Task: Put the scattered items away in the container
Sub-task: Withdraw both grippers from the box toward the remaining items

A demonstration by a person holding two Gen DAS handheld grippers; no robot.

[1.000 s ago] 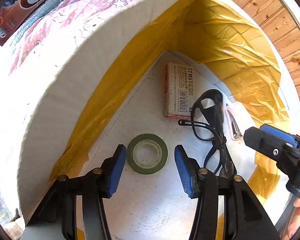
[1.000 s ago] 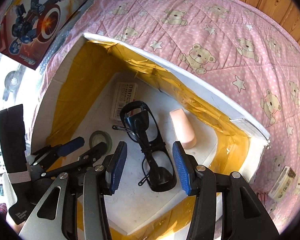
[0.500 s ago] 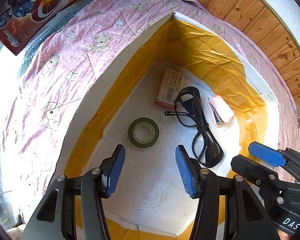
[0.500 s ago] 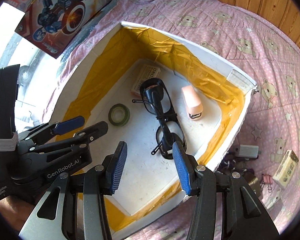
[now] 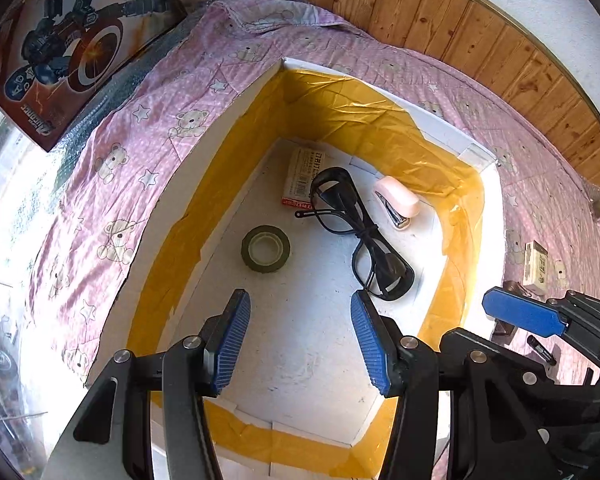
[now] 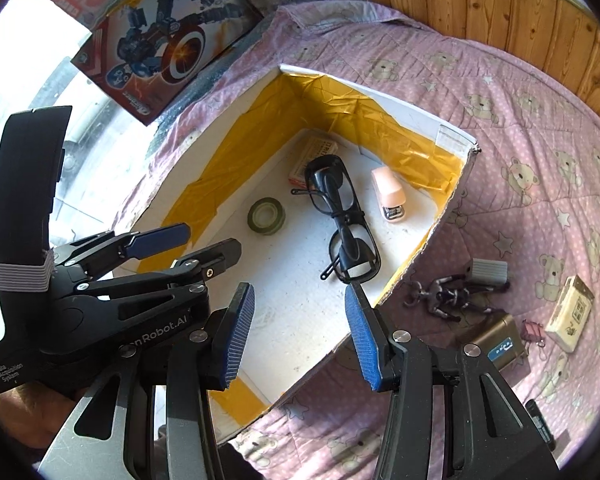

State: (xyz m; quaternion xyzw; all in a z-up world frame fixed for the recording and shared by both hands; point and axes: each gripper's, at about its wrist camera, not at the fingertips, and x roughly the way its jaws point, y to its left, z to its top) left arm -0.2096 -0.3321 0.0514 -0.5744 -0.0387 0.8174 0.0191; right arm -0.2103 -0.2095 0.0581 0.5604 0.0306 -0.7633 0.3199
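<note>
Left wrist view: the left gripper (image 5: 300,340) hangs above the white box (image 5: 228,128), its blue-padded jaws spread wide with nothing between them. The box is lined with yellow tape and sits on a pink teddy-bear quilt (image 5: 148,128). On its white floor lie a roll of green tape (image 5: 265,249), black safety glasses (image 5: 360,236) with the arms folded, a pink stapler (image 5: 397,202) near the far wall and a staples box (image 5: 305,176) in the far corner, partly under the glasses. The right gripper (image 5: 516,320) shows at the lower right, over the box's right edge. A toy carton (image 5: 72,44) lies beyond the quilt

Right wrist view: the right gripper (image 6: 300,332) has its jaws parted and empty, poised over the near corner of the box (image 6: 456,136). The left gripper (image 6: 188,244) reaches in from the left with its fingers apart. Inside are the tape roll (image 6: 266,215), glasses (image 6: 342,220), stapler (image 6: 390,194) and staples box (image 6: 314,152). Outside on the quilt (image 6: 520,120), to the right of the box, lie a small dark action figure (image 6: 446,300), a grey block (image 6: 488,272), a bronze box (image 6: 496,340), a pink clip (image 6: 534,330) and a cream packet (image 6: 572,312)
</note>
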